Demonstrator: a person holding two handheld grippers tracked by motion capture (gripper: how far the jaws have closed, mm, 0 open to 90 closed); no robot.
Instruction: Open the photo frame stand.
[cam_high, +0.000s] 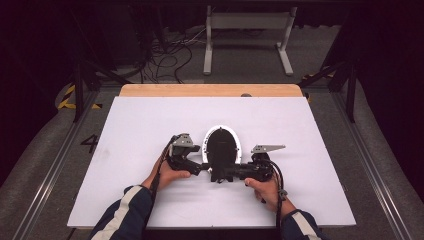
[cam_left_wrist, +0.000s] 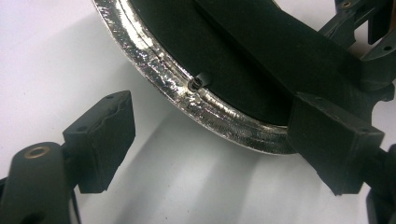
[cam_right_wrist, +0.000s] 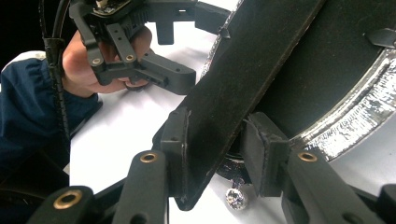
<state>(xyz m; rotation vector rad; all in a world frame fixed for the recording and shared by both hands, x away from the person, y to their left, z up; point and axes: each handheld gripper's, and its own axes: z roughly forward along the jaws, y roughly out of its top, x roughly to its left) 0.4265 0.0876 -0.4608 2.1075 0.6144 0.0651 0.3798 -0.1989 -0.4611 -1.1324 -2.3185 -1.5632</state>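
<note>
Inward, both hands (cam_high: 172, 172) beside pan (cam_high: 221, 145)

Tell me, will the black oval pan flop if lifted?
Probably not: its shiny rim looks like hard metal. The flat handle in the right gripper looks straight, so likely stiff. Held at one end, the pan may tip.

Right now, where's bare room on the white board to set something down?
Free: the far strip between the pan and the wooden edge, and the wide left and right sides of the white board. Crowded: centre-near, where the left hand-held gripper and the right hand-held gripper meet at the pan's handle.
</note>
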